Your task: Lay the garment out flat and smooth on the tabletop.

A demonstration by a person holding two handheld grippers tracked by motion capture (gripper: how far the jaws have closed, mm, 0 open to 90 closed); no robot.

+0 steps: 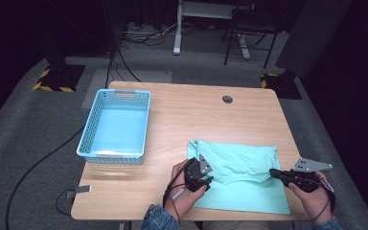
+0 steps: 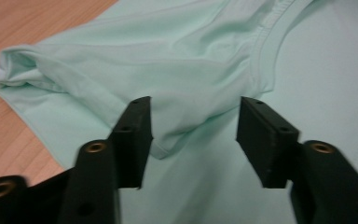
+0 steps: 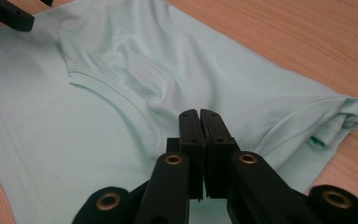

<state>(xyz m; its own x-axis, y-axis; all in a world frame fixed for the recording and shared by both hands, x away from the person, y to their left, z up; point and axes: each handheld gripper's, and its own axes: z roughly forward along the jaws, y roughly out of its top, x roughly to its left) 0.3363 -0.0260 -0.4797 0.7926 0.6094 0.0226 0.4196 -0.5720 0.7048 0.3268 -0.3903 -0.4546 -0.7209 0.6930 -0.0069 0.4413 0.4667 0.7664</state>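
Mint-green shirt [image 1: 239,177] lying folded on the surface [image 1: 191,115], near edge. Left claw [image 2: 193,135], released, straddles the folded hem at the shirt's left; right claw [image 3: 199,140], clenched, touches its right side, apparently gripping nothing.

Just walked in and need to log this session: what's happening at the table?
A person is working on a mint-green T-shirt lying partly folded on the near right of a wooden table, a gripper in each hand. The left gripper has its jaws open over a folded edge of the shirt. The right gripper has its jaws closed at the shirt's other side; whether cloth is pinched between them is unclear. A light blue basket sits empty at the left.
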